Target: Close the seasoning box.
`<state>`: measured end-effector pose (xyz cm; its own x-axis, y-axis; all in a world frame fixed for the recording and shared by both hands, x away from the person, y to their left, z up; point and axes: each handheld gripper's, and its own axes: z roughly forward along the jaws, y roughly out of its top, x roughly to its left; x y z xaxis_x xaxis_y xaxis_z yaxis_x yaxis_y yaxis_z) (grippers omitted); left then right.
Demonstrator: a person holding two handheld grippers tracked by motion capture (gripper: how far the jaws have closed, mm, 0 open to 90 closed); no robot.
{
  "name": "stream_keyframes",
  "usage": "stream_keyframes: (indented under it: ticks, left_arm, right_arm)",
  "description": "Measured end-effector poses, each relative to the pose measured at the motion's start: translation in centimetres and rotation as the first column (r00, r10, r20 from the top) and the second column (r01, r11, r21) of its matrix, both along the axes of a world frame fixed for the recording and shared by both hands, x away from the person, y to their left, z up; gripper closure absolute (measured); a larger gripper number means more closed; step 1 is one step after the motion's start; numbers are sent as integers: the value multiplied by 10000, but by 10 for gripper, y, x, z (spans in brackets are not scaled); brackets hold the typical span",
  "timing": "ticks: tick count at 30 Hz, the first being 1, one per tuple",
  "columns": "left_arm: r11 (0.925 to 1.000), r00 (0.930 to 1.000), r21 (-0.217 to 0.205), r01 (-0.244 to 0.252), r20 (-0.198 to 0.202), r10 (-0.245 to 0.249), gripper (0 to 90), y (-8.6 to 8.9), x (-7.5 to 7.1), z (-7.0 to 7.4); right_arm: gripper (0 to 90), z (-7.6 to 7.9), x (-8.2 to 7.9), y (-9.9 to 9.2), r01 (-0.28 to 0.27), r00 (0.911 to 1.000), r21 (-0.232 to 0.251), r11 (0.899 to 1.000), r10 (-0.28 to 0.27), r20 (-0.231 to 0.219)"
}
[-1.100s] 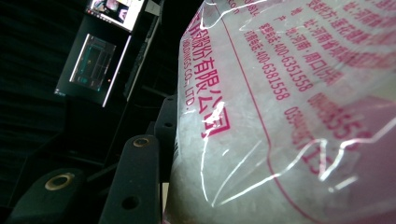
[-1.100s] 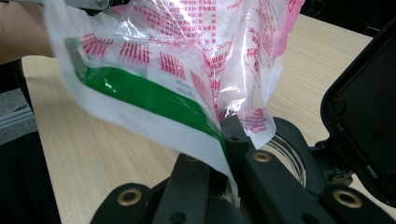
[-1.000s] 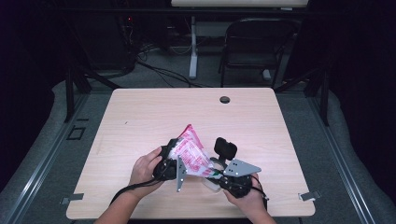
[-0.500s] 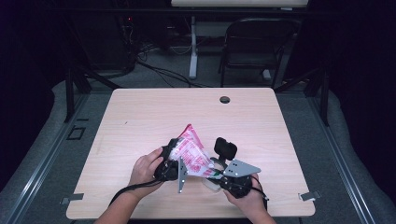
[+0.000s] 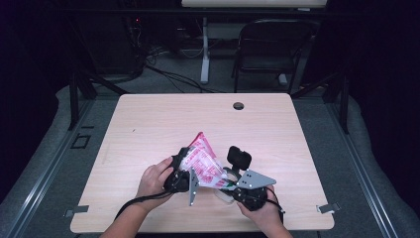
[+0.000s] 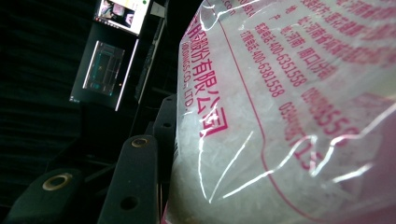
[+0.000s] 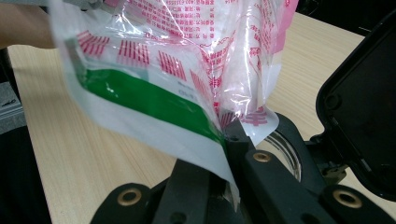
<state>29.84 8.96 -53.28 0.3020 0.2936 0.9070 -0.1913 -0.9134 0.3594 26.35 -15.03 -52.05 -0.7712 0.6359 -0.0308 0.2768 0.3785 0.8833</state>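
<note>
My right gripper point(image 7: 227, 154) has its black jaws pinched together on the lower edge of the clear plastic bag with pink print and a green band point(image 7: 154, 88). My left gripper point(image 5: 184, 174) clamps the same bag's other side; its own view shows white granules point(image 6: 224, 172) inside the film pressed against one jaw. From above, the bag point(image 5: 204, 161) stands up between both hands near the tabletop's front edge. A black hinged lid point(image 7: 362, 107) over a glass rim point(image 7: 286, 147) sits just beside my right jaws. The pale wooden tabletop point(image 5: 277, 129) has a round grommet point(image 5: 238, 105) near its far edge; a dark chair point(image 5: 270, 52) stands beyond.
</note>
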Motion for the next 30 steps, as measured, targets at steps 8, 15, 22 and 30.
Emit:
stream_keyframes:
  ticks: [8, 15, 22, 30]
  left_arm:
    - [9999, 9999, 156, 74, 151, -77, 623, 1, 1, 3]
    - [9998, 9999, 211, 65, 99, -67, 623, 1, 0, 4]
    - [9994, 9997, 353, 19, 254, -28, 621, -2, -1, 9]
    - [9987, 9993, 504, 98, 352, -116, 622, -5, 0, 8]
  right_arm:
    - [900, 2, -2, 1, 37, 9999, -67, 10000, -36, 138]
    - [899, 3, -2, 1, 21, 9999, -40, 10000, -20, 145]
    - [899, 5, -2, -2, 86, 9999, 191, 9998, -88, 112]
    - [897, 3, -1, -4, 190, 9998, 291, 9994, -189, -17]
